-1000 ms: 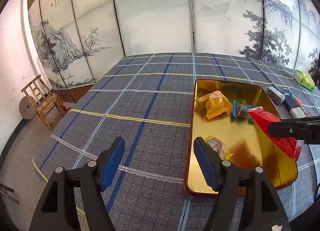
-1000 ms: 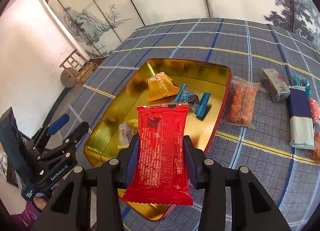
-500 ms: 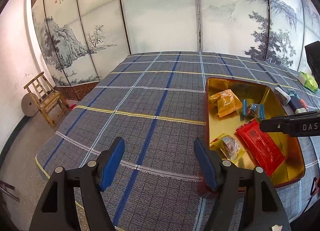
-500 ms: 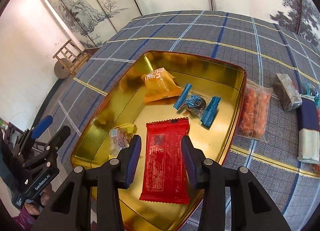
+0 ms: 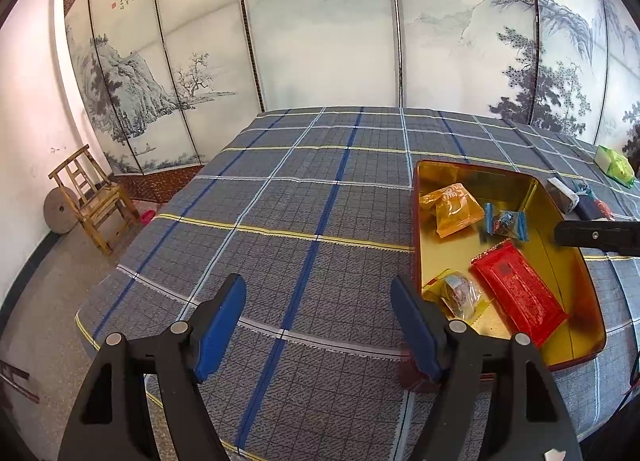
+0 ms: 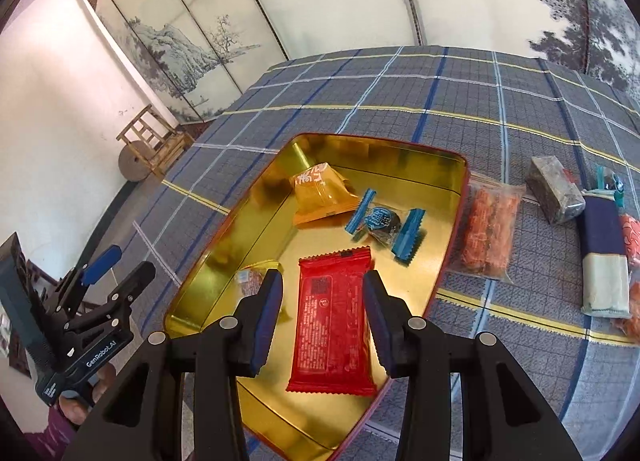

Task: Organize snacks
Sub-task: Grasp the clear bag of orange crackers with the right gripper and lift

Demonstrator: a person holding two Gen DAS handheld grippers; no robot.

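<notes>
"GenRobot.AI" in white on left tool body; other print illegible.

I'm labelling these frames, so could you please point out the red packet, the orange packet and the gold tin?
Red packet [image 6: 332, 321], right wrist view, centre of its face.
Orange packet [image 6: 320, 195], right wrist view, middle of the wrapper.
Gold tin [image 6: 404, 169], right wrist view, bare far inner wall.

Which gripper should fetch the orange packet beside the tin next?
Right. The right gripper hangs open above the tin, near the orange packet; the left gripper, opening, is over bare cloth.
</notes>
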